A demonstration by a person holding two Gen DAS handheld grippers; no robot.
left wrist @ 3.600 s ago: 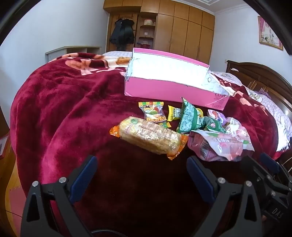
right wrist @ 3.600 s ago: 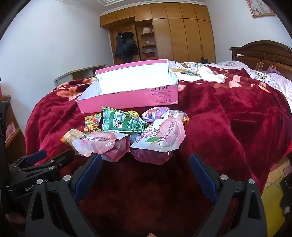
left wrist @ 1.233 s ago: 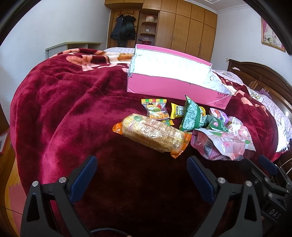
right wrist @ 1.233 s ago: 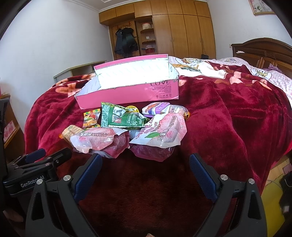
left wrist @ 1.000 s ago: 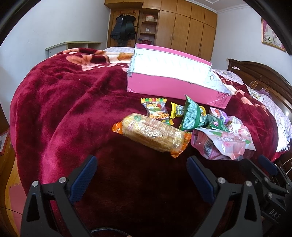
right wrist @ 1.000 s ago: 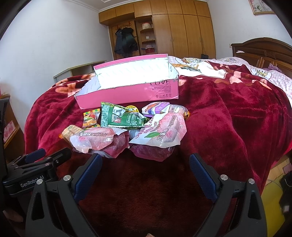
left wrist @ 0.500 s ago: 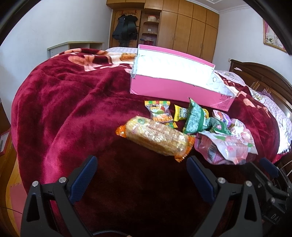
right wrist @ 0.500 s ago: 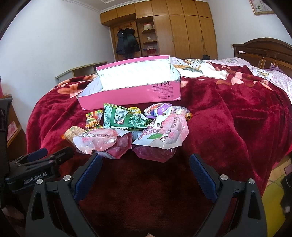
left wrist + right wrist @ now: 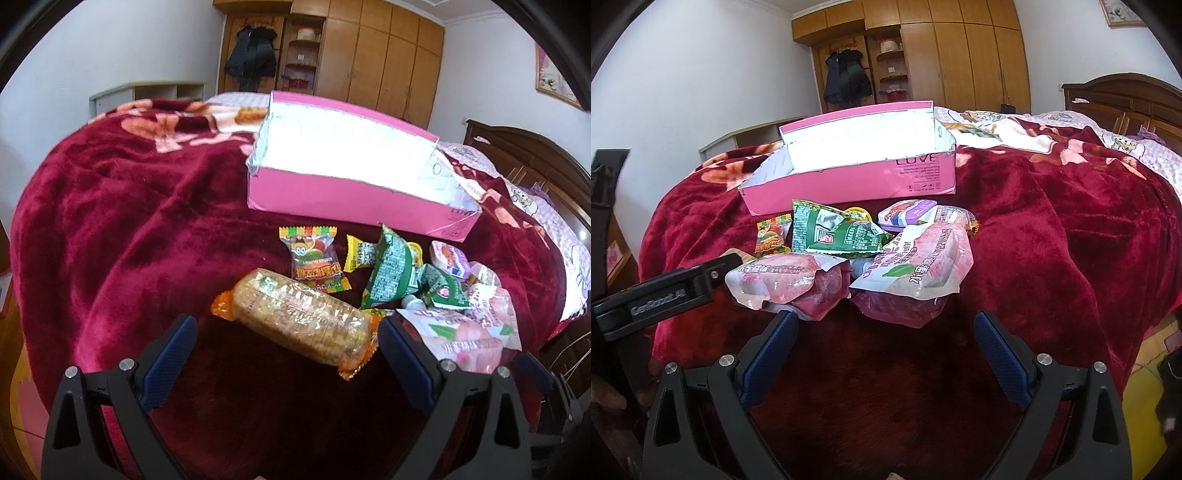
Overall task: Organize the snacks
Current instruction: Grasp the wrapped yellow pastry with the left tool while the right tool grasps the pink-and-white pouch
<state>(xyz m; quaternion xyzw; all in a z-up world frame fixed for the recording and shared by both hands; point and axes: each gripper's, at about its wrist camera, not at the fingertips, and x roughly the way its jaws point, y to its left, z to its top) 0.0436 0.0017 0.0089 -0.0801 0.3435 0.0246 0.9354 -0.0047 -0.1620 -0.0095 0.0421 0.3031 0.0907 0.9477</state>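
Left wrist: hand-held gripper spread, seemingly straddling biscuit pack.

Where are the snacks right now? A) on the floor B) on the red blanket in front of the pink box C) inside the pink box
B: the snacks lie in a heap on the red blanket, in front of the pink box.

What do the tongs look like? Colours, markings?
Both match: the left tongs and the right tongs have black angular frames with triangular cutouts, silver screw heads and blue textured pads. The right view shows white "GenRobot.AI" lettering on the left unit's side.
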